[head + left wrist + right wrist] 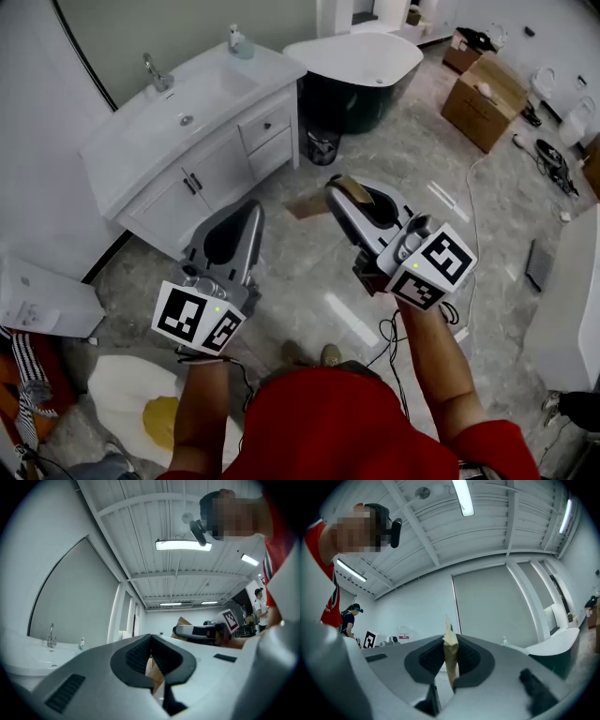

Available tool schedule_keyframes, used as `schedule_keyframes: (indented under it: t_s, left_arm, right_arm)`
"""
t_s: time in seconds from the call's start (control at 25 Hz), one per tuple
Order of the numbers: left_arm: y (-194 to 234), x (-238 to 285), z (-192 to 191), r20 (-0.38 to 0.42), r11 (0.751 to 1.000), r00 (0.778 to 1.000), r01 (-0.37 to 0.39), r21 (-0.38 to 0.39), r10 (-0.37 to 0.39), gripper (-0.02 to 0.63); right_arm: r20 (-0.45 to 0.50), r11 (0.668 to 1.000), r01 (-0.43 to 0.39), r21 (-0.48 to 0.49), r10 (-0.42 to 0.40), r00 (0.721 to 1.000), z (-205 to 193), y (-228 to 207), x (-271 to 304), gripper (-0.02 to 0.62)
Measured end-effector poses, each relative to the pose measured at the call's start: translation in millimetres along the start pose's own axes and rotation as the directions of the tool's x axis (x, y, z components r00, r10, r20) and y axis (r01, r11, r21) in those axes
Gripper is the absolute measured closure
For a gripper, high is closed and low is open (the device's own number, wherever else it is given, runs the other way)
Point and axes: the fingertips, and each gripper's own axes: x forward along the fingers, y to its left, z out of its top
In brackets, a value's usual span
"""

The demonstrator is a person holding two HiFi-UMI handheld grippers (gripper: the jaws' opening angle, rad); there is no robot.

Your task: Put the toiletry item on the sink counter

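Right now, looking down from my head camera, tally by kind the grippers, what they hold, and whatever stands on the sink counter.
Grippers: 2 (left gripper, right gripper)
Brown packet, pinched in the right gripper: 1
Faucet on the sink counter: 1
Bottle on the sink counter: 1
Total: 5

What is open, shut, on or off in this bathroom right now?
left gripper: jaws shut, nothing between them
right gripper: jaws shut on the brown packet
brown packet: held up in the air, not yet on the counter
cabinet doors: shut
drawers: shut
faucet: no water running
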Motion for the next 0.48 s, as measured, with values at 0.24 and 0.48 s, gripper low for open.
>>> schedule_keyframes:
  t_s: [0.24, 0.48]
  left_arm:
    - [21.7, -4.4, -2.5, 0.008, 1.0, 1.0, -0.011, -0.021, 0.011, 0.588]
    - [54.7, -9.7, -0.5, 0.008, 0.999, 1.0, -0.012, -0.036, 0.012, 0.589]
  right_arm:
    - [-0.005, 1.0, -0.002, 0.011, 0.002, 1.0, -3.5, -1.8, 18.6, 0.541]
    - [-0.017, 1.0, 0.007, 0.019, -0.006, 1.0, -6.7, -5.8, 47.5, 0.541]
